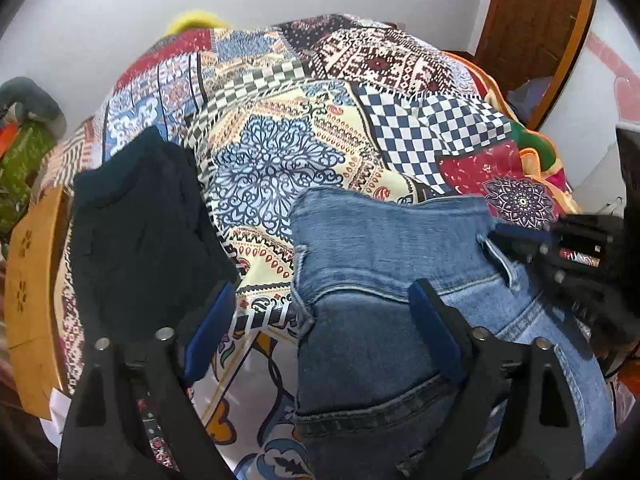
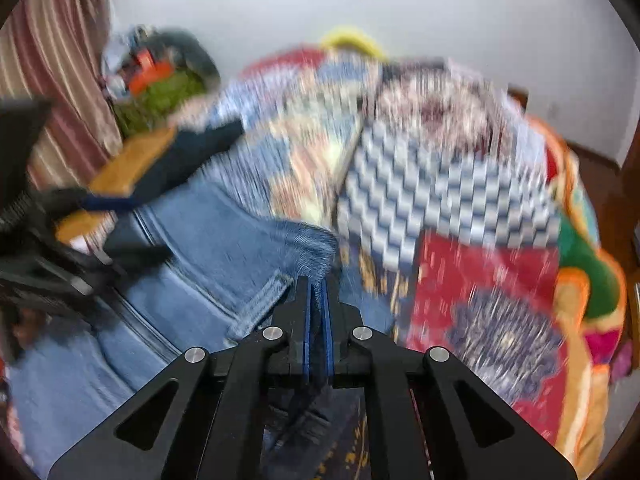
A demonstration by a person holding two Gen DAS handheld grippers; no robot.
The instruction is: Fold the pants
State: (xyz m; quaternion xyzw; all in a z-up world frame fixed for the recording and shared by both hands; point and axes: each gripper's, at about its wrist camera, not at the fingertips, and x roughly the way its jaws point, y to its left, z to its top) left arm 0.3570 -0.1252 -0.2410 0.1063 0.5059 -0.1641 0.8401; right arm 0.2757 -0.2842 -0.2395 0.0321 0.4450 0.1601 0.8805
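Note:
Blue jeans lie on a patchwork bedspread, partly folded, waistband to the right. My left gripper is open just above the jeans' left edge, holding nothing. My right gripper is shut on the jeans' edge; it also shows in the left wrist view at the waistband by a belt loop. The right wrist view is motion-blurred. The left gripper shows there at the left, over the jeans.
A folded dark garment lies on the bed left of the jeans. A wooden bed board runs along the left edge. A green bundle sits beyond it. A wooden door stands at the back right.

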